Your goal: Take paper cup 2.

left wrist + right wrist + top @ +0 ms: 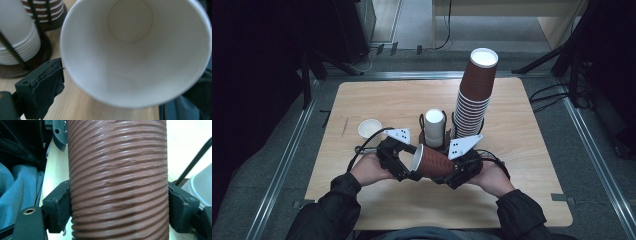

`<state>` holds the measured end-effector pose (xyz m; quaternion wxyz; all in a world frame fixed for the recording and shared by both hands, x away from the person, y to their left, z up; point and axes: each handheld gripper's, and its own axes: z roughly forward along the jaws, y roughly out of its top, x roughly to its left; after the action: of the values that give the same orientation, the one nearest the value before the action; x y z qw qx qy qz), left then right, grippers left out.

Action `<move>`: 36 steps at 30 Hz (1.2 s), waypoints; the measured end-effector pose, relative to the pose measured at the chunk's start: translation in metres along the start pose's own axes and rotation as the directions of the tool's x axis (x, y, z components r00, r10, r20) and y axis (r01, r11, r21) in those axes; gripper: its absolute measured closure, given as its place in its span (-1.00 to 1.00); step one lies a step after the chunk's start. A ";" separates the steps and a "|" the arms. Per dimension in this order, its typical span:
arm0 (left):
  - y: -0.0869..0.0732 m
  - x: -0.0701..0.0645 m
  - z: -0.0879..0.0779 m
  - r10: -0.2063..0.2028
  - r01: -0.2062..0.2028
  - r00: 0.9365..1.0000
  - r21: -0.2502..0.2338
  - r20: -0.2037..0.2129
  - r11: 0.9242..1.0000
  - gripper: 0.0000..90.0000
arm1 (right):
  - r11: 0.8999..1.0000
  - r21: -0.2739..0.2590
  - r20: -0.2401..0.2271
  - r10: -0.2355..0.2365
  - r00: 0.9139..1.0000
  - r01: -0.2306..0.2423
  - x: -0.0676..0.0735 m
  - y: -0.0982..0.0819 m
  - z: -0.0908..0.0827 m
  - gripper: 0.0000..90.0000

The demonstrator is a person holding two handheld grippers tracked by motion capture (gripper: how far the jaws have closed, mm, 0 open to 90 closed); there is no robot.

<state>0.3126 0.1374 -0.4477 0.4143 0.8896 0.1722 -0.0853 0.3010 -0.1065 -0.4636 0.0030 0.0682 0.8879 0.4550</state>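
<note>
A brown ribbed paper cup [435, 163] lies on its side in the air between my two grippers, over the front middle of the table, its white mouth toward the left. My right gripper [454, 173] is shut on the cup's body; in the right gripper view both pads press its ribbed wall [117, 182]. My left gripper [404, 167] sits at the cup's mouth with its jaws wide apart. In the left gripper view I look straight into the white inside of the cup [130, 50], and one finger [43, 86] touches the rim from outside. The other finger is hidden behind the cup.
Just behind my grippers stand two black wire holders: one with a tall leaning stack of brown cups [474, 95], one with a short stack of white cups [434, 127]. A single white cup [369, 128] stands at the left on the wooden table [517, 190].
</note>
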 end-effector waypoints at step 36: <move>0.000 0.001 -0.005 -0.023 0.024 1.000 0.034 -0.021 0.999 -0.80 | 0.996 0.052 -0.017 0.075 0.997 -0.074 -0.002 -0.003 0.004 -0.70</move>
<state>0.3131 0.1415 -0.4452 0.3962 0.8953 0.1855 -0.0838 0.3031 -0.1050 -0.4684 -0.0243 0.0970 0.8961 0.4325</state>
